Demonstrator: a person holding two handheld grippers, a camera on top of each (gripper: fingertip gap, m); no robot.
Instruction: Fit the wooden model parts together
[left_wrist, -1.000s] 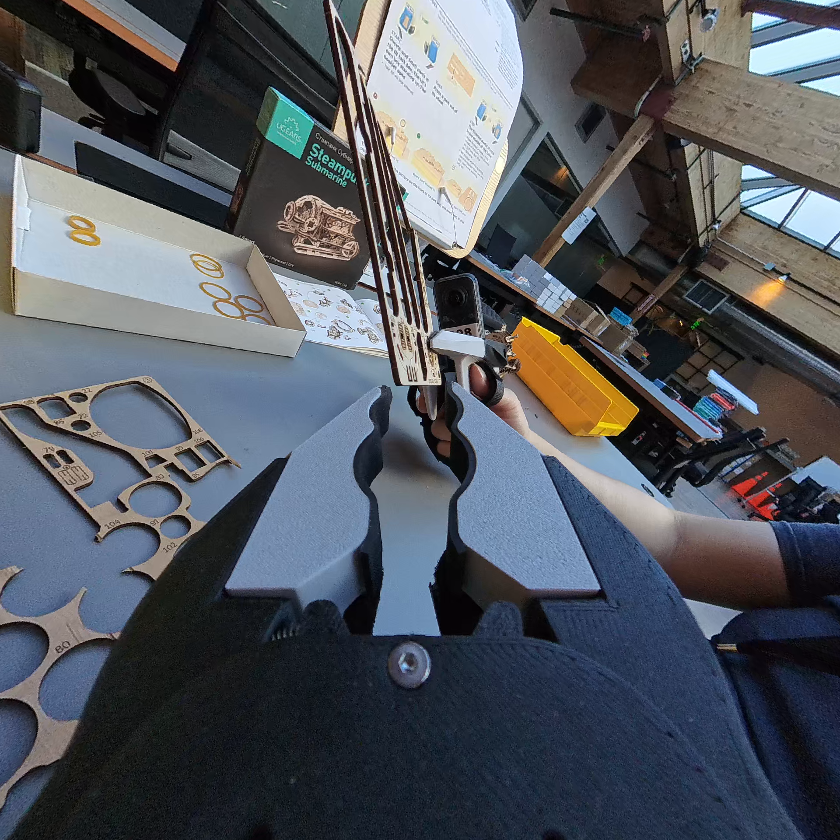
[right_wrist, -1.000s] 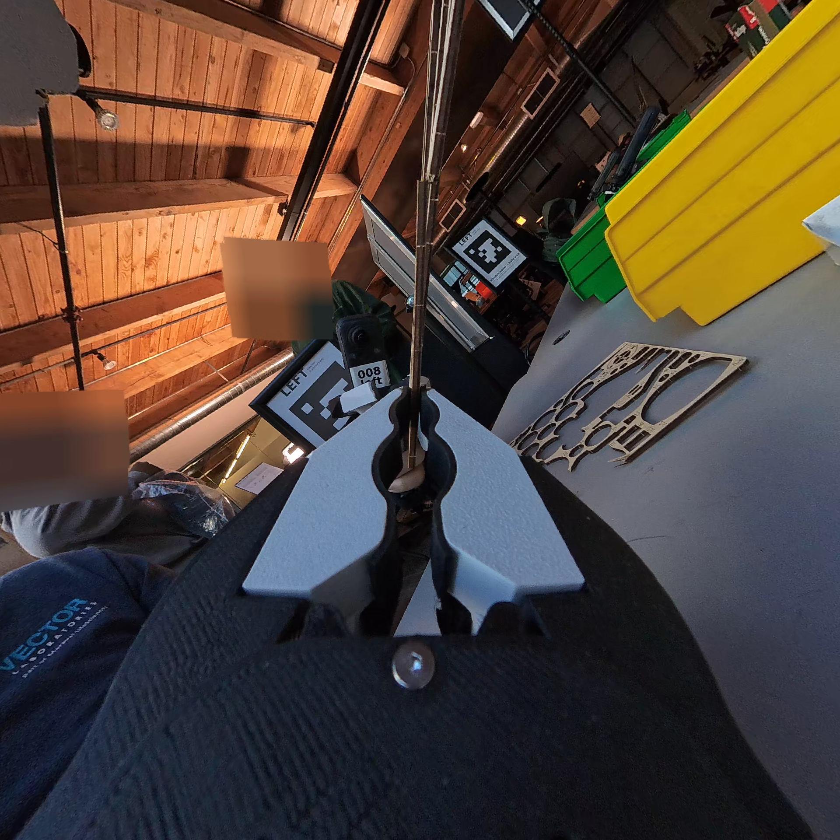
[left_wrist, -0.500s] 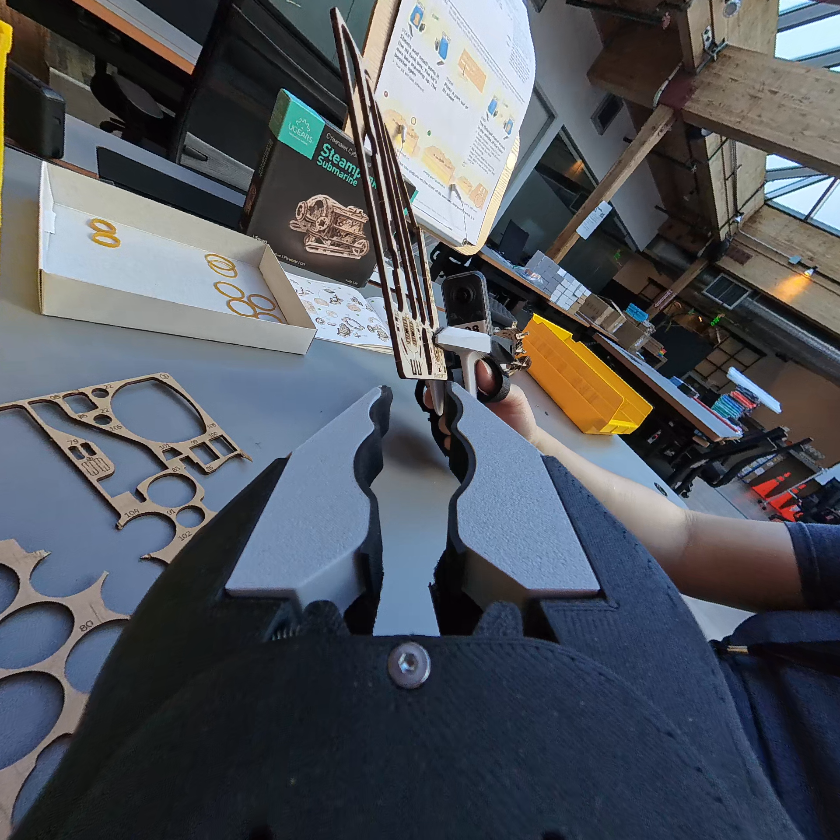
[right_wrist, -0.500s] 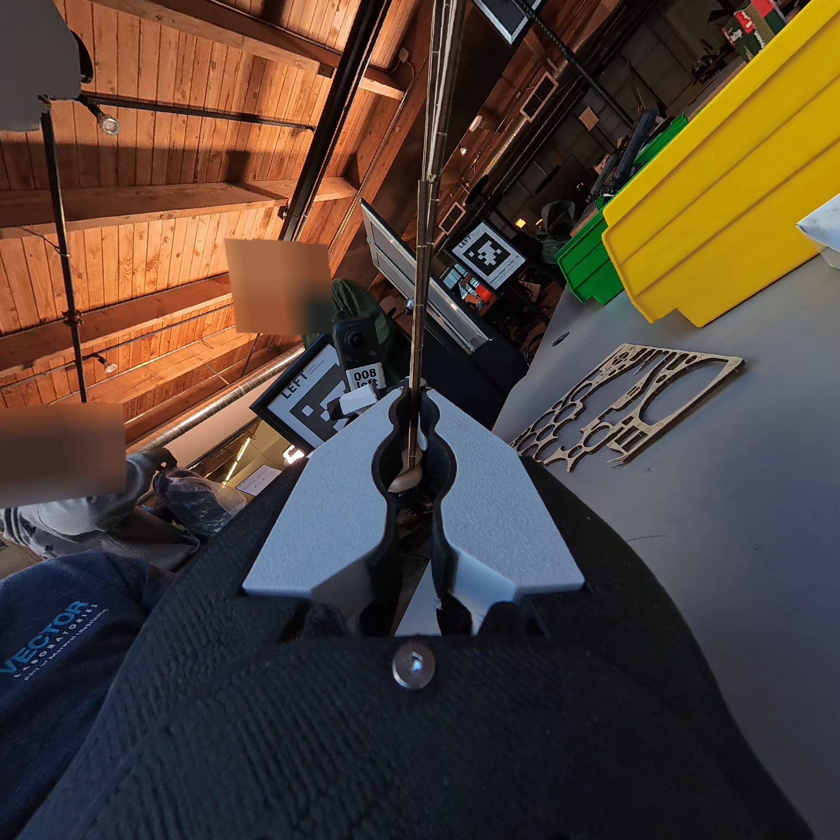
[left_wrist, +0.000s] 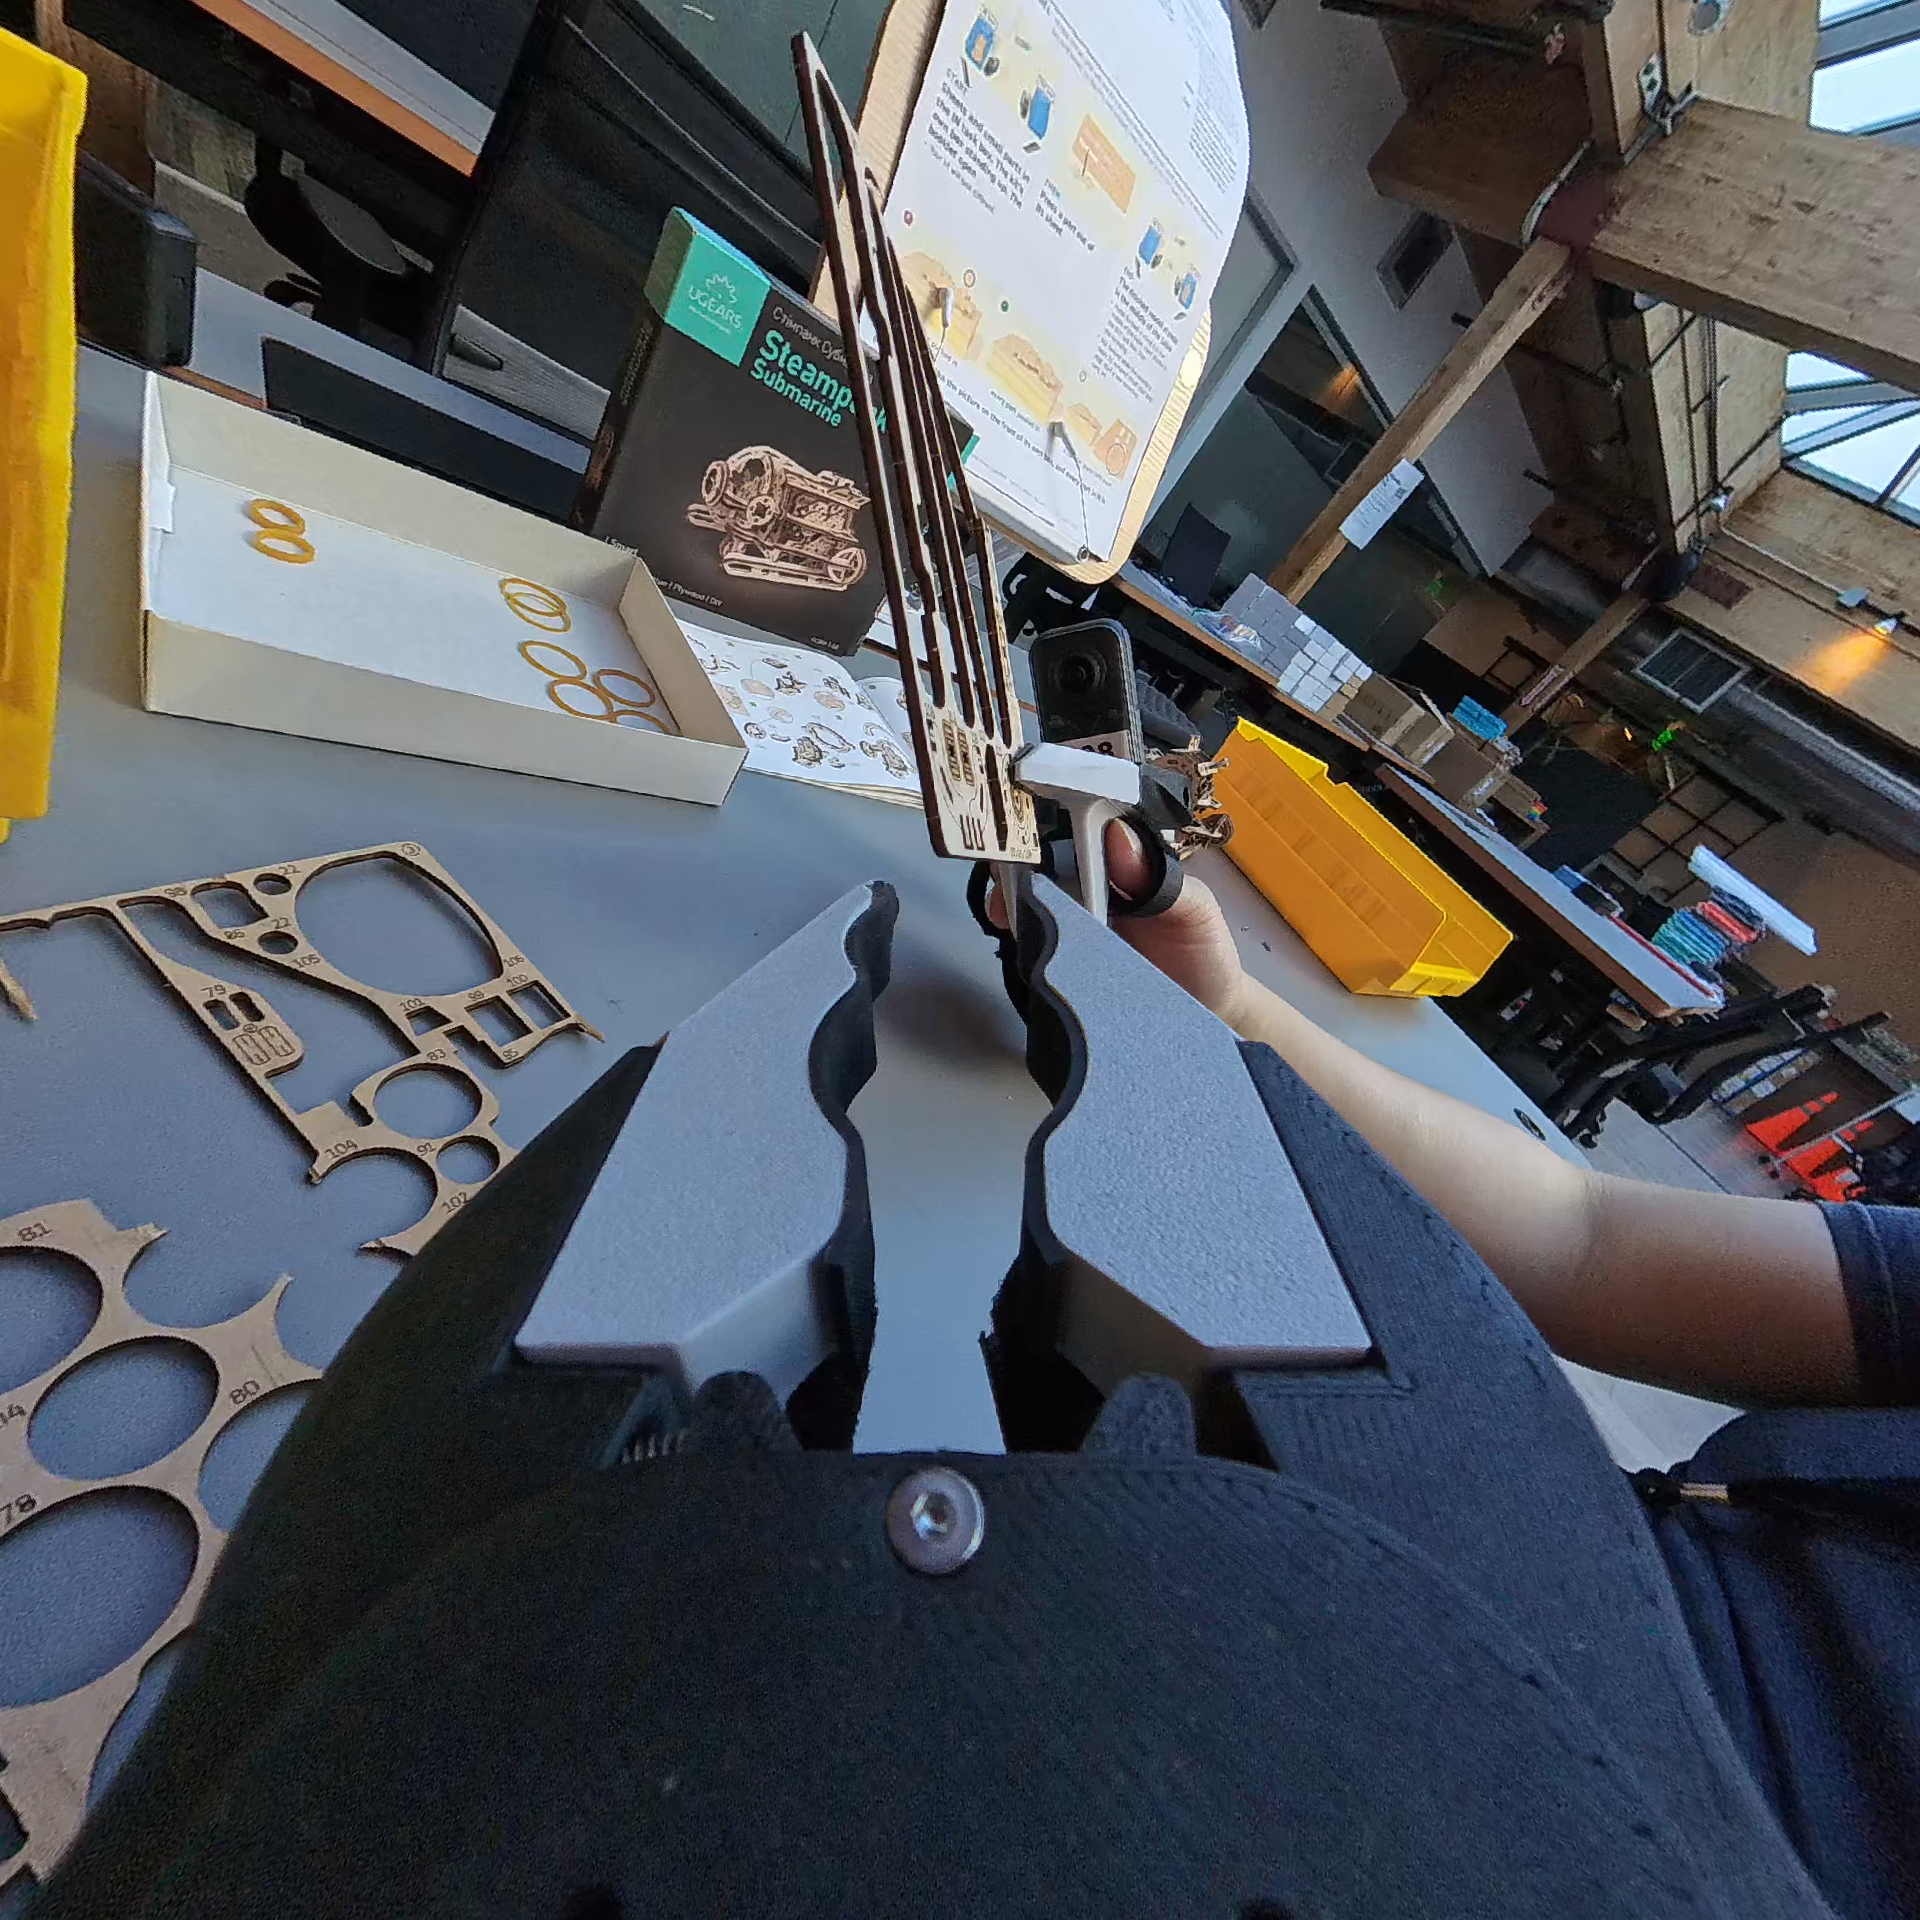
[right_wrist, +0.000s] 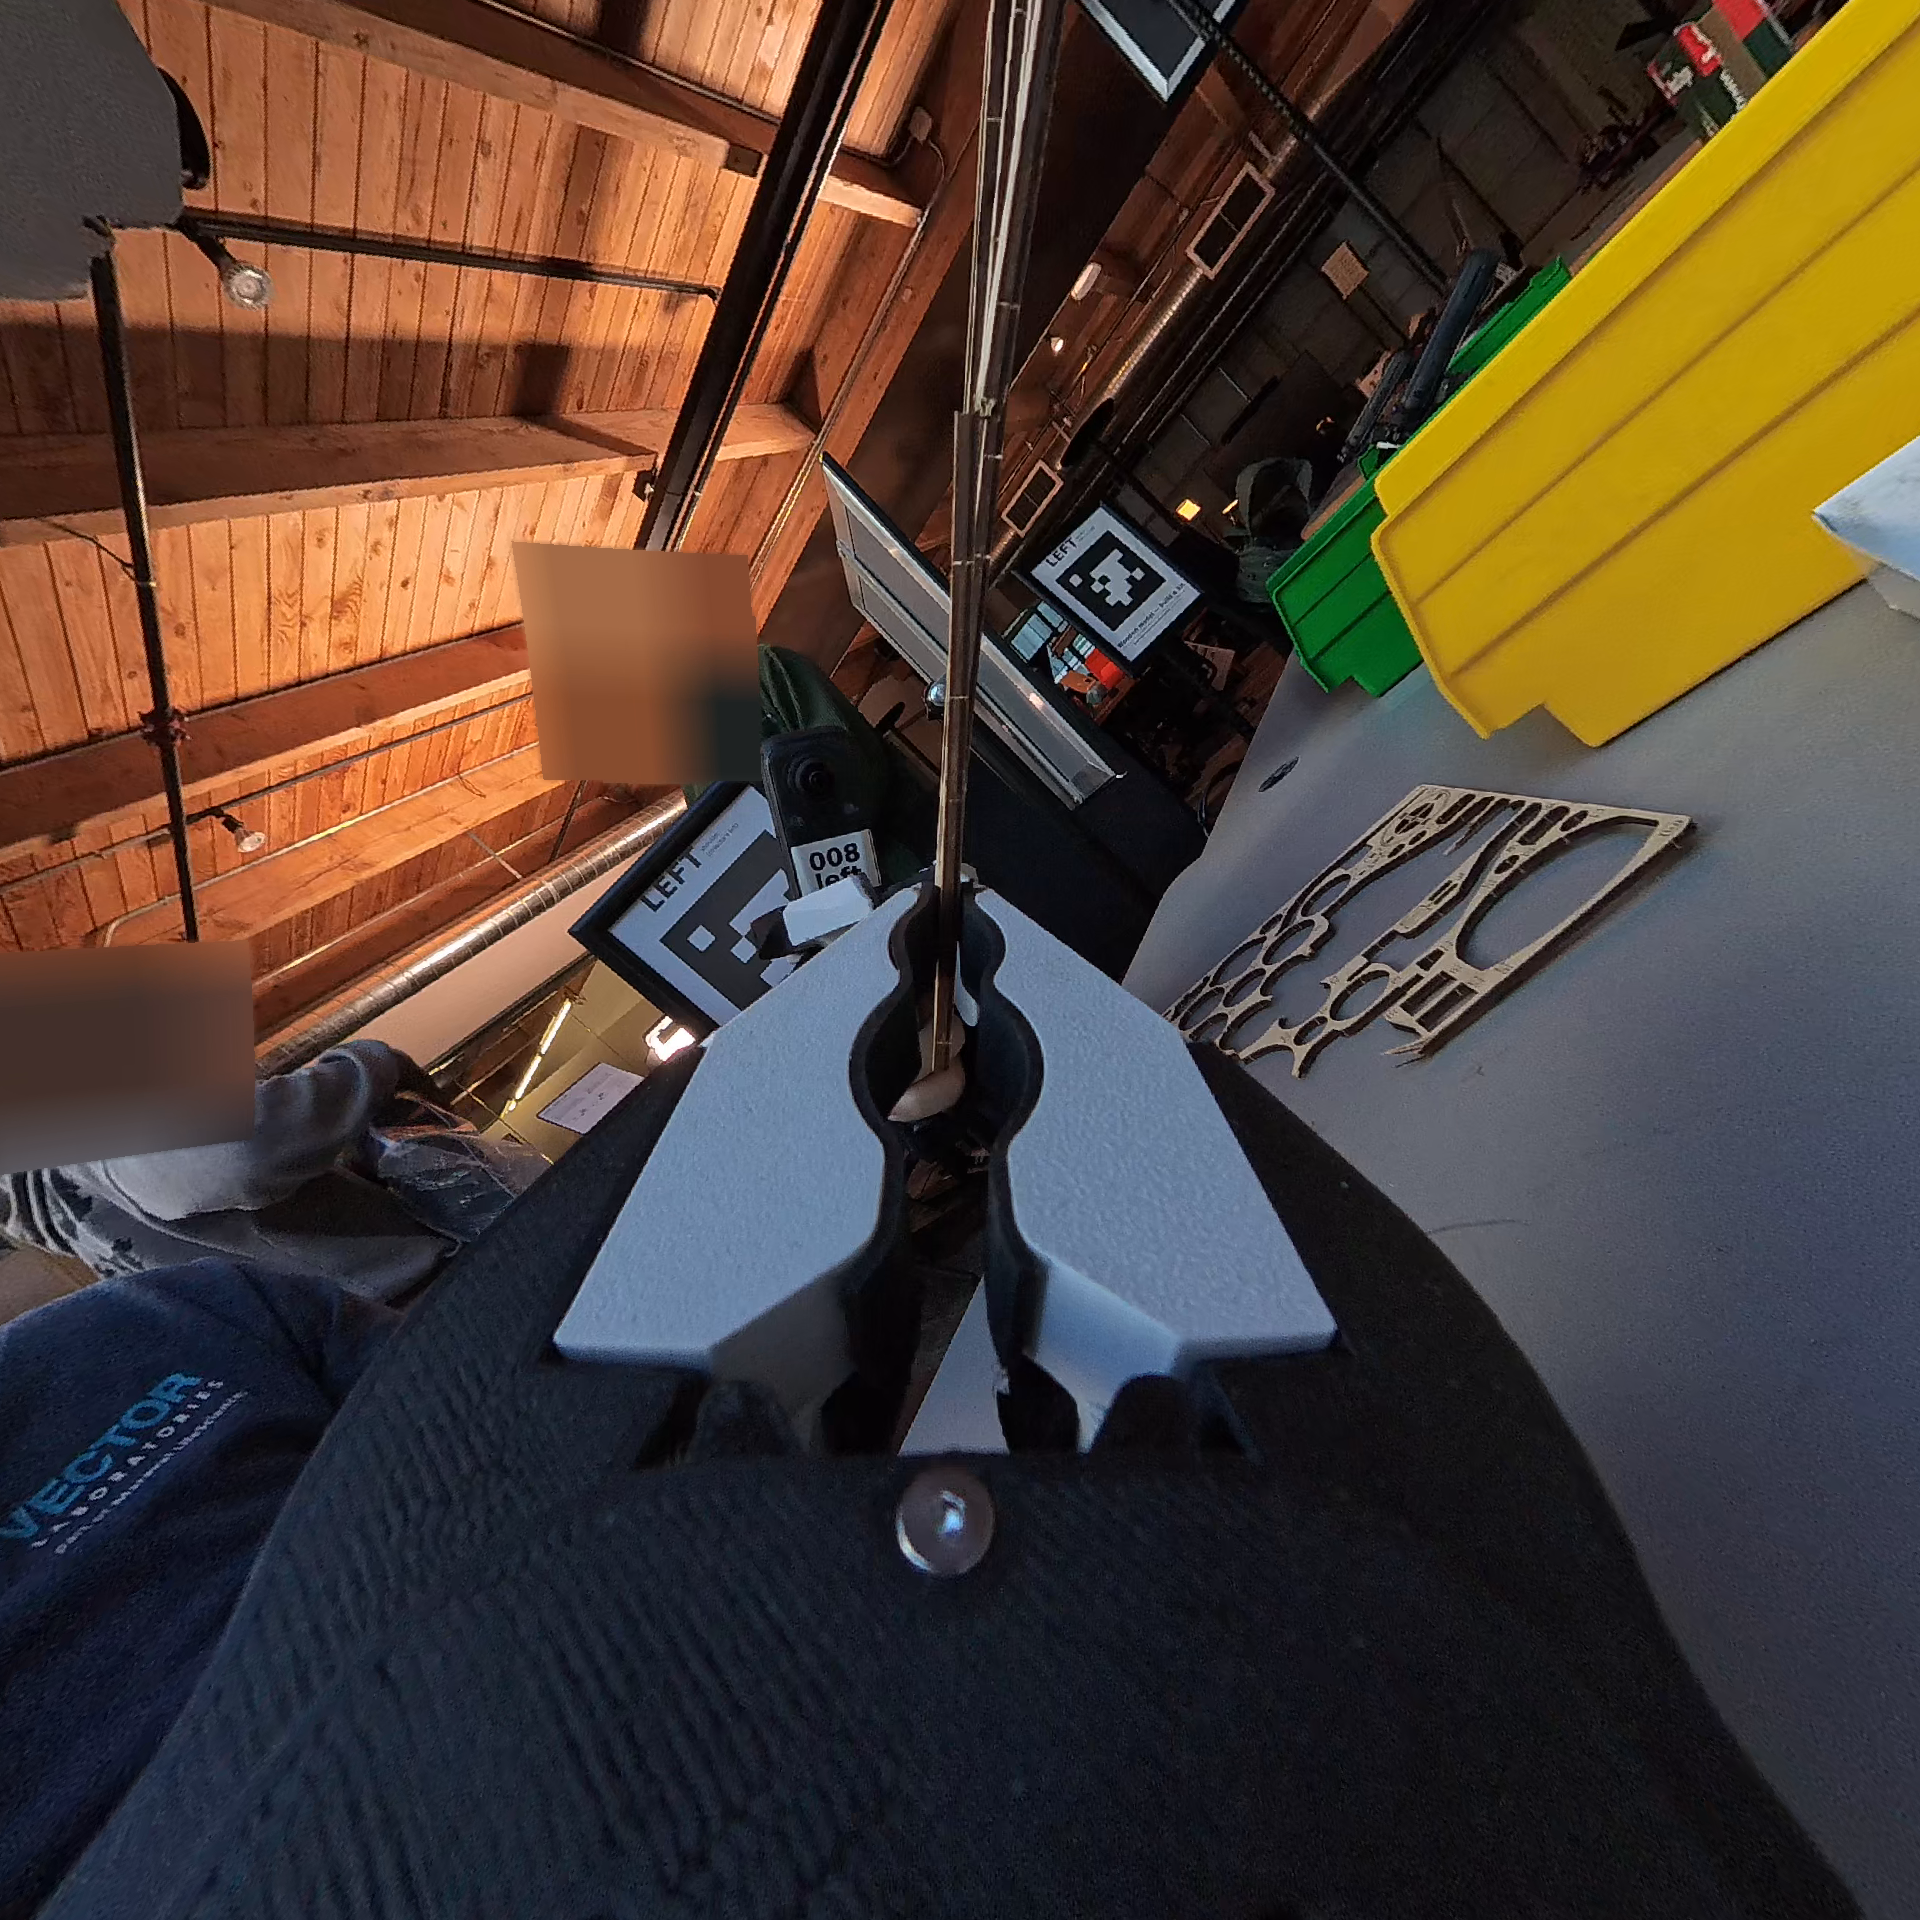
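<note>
A dark laser-cut wooden parts sheet (left_wrist: 925, 499) stands upright above the grey table (left_wrist: 727, 894). My right gripper (right_wrist: 951, 920) is shut on its lower edge; in the right wrist view the sheet (right_wrist: 961, 675) shows edge-on as a thin strip. In the left wrist view the right gripper (left_wrist: 1081, 790) sits just beyond my left gripper's tips. My left gripper (left_wrist: 956, 914) is open and empty, just below the sheet's bottom edge. It also shows behind the sheet in the right wrist view (right_wrist: 831, 914).
Spent plywood frames (left_wrist: 343, 997) (left_wrist: 114, 1403) lie on the left; another frame (right_wrist: 1434, 935) lies farther off. A white box tray (left_wrist: 416, 717) holds rubber bands, beside the kit box (left_wrist: 748, 447), a booklet (left_wrist: 810, 717) and an instruction sheet (left_wrist: 1070, 260). Yellow bins (left_wrist: 1351, 873) (right_wrist: 1662, 416) and a green bin (right_wrist: 1340, 613) stand at the edges. Some 8 cm of space lies between my two pairs of fingers.
The left wrist view has swung slightly, bringing a yellow bin into its left edge. The sheet stays clamped in the right gripper, barely moved. The left jaws remain open.
</note>
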